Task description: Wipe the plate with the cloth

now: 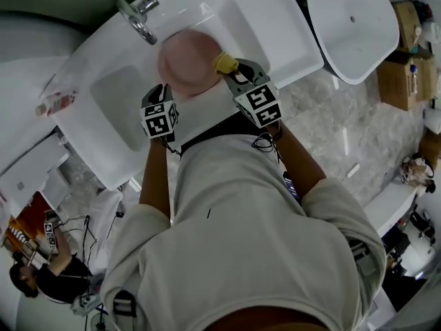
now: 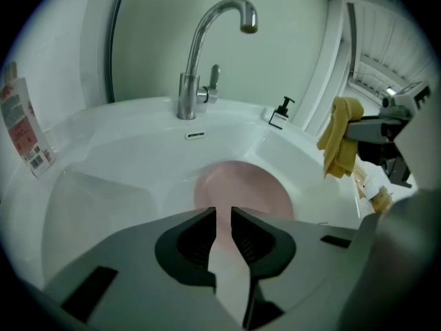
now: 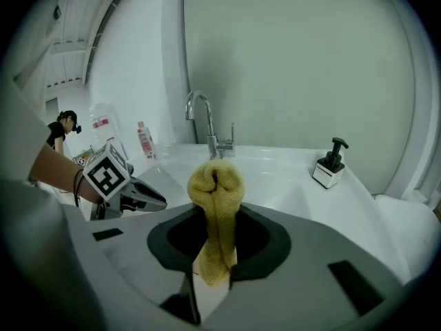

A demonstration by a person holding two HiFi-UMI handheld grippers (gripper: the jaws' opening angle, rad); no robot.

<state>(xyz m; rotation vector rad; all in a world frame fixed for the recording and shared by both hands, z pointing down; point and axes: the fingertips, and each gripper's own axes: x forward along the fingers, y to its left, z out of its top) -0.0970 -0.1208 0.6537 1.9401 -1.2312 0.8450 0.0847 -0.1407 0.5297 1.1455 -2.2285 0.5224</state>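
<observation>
shoulders [image 1: 241,212] hide the sink's [image 1: 275,33] near rim; left gripper [image 2: 222,211] fingers grasp the plate [image 2: 244,188], right gripper [image 3: 219,216] fingers the cloth [image 3: 216,185].

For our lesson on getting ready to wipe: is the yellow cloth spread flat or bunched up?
Bunched up: the cloth stands as a folded yellow wad pinched in the right gripper, nowhere spread flat.
</observation>
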